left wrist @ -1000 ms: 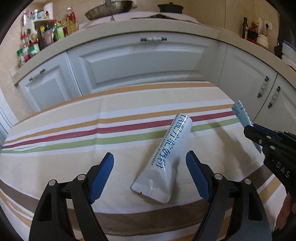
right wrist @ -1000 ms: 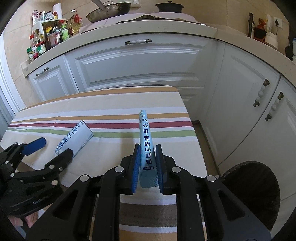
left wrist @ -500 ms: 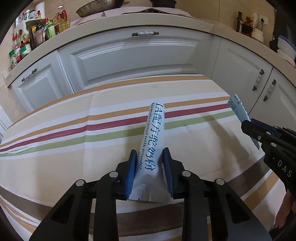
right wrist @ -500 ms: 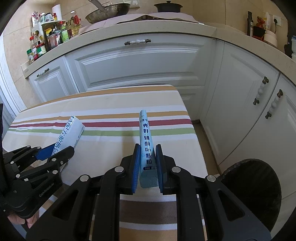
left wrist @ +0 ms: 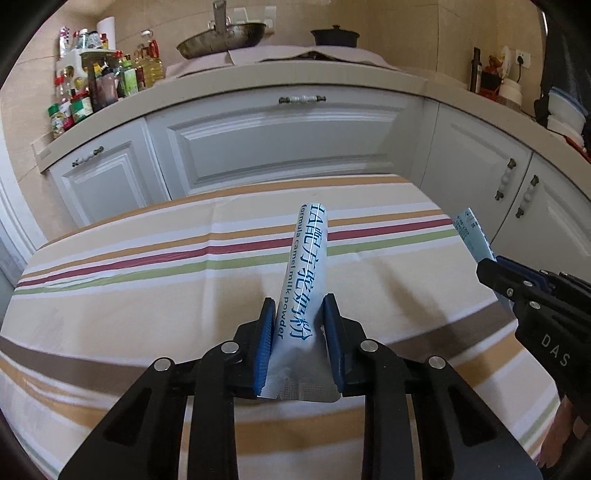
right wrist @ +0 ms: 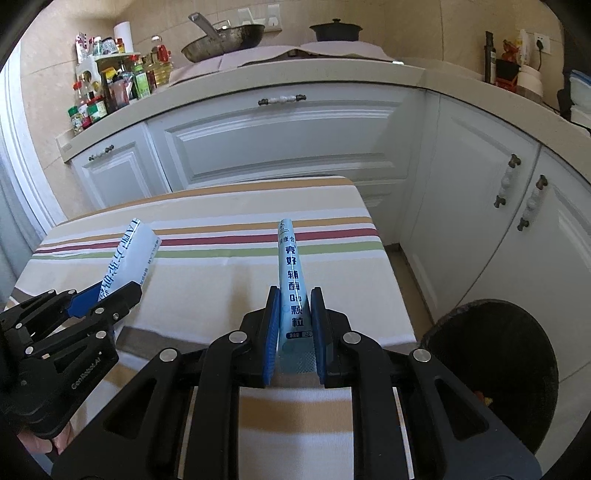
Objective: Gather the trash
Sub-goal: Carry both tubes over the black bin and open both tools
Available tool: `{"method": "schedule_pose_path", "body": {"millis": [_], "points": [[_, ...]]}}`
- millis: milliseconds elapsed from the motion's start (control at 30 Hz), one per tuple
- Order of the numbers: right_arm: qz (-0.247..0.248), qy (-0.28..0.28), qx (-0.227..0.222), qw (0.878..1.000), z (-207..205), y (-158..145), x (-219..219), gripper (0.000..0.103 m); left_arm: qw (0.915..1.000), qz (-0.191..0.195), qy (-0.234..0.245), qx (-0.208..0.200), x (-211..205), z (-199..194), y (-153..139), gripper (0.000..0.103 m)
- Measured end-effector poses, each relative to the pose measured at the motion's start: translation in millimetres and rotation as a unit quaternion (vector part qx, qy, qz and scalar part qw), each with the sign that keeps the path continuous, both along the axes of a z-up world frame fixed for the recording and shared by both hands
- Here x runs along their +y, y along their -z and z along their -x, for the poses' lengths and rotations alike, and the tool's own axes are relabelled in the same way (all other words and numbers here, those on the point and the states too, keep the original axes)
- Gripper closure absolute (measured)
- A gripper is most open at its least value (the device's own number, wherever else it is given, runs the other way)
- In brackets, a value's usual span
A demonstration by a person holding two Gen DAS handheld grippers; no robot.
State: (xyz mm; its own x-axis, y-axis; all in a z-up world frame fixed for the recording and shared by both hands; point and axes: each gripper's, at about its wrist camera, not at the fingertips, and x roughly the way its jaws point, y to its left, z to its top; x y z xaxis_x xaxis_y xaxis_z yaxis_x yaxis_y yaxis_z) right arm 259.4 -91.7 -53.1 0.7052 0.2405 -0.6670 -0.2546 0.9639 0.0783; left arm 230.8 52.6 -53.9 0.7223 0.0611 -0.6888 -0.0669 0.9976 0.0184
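Observation:
My left gripper [left wrist: 298,334] is shut on a white milk powder sachet [left wrist: 303,280] with blue print, lifted off the striped tablecloth [left wrist: 147,288] and pointing away from me. The same sachet [right wrist: 127,262] and left gripper [right wrist: 101,299] show at the left of the right wrist view. My right gripper [right wrist: 294,328] is shut on a slim light blue sachet [right wrist: 291,280], held above the table's right part. That blue sachet [left wrist: 472,236] and the right gripper [left wrist: 495,269] appear at the right edge of the left wrist view.
A dark round trash bin [right wrist: 495,369] stands on the floor right of the table. White kitchen cabinets [left wrist: 280,144] run behind and to the right. The counter holds bottles [left wrist: 92,96], a wok [left wrist: 221,37] and a black pot [left wrist: 334,35].
The left gripper closed around the white sachet that lay on the cloth and raised it. The right gripper kept its hold on the blue sachet and rose slightly too.

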Motion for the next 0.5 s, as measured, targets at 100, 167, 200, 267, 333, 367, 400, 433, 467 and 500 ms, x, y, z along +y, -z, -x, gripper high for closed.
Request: {"method": "schedule_pose_path", "body": {"millis": [100, 167, 200, 267, 333, 367, 400, 433, 467, 500], "points": [[-0.002, 0.0, -0.006, 1.0, 14.4, -5.7, -5.6, 0.087, 1.0, -0.001, -0.001, -0.01, -3.6, 13.4, -7.9, 0.076], [-0.005, 0.001, -0.009, 1.0, 24.7, -9.5, -10.1, 0.087, 0.9999, -0.001, 0.0, -0.014, -6.2, 21.7, -12.6, 0.076], [-0.006, 0.002, -0.012, 1.0, 30.8, -11.7, -12.9, 0.087, 0.9999, -0.001, 0.0, -0.017, -7.3, 26.5, -14.1, 0.076], [-0.008, 0.005, -0.016, 1.0, 41.4, -15.1, -17.5, 0.087, 0.9997, 0.0, 0.0, -0.023, -10.9, 36.8, -18.9, 0.076], [-0.009, 0.007, -0.021, 1.0, 53.4, -18.5, -23.5, 0.087, 0.9996, -0.001, 0.001, -0.027, -15.2, 45.9, -22.3, 0.076], [-0.009, 0.009, -0.022, 1.0, 58.4, -19.8, -25.9, 0.087, 0.9996, -0.001, 0.002, -0.028, -17.4, 49.7, -23.2, 0.076], [-0.009, 0.011, -0.024, 1.0, 62.5, -20.8, -28.2, 0.087, 0.9995, -0.001, 0.004, -0.03, -20.7, 54.7, -24.9, 0.076], [-0.01, 0.014, -0.026, 1.0, 67.4, -22.0, -31.8, 0.087, 0.9995, -0.001, 0.006, -0.032, -22.8, 58.2, -25.7, 0.076], [-0.011, 0.016, -0.027, 0.999, 70.5, -23.2, -34.8, 0.087, 0.9994, -0.001, 0.008, -0.034, -25.9, 62.2, -27.1, 0.076], [-0.011, 0.02, -0.029, 0.999, 74.8, -24.4, -38.8, 0.087, 0.9993, -0.001, 0.01, -0.035, -28.1, 65.0, -28.0, 0.076]]}}
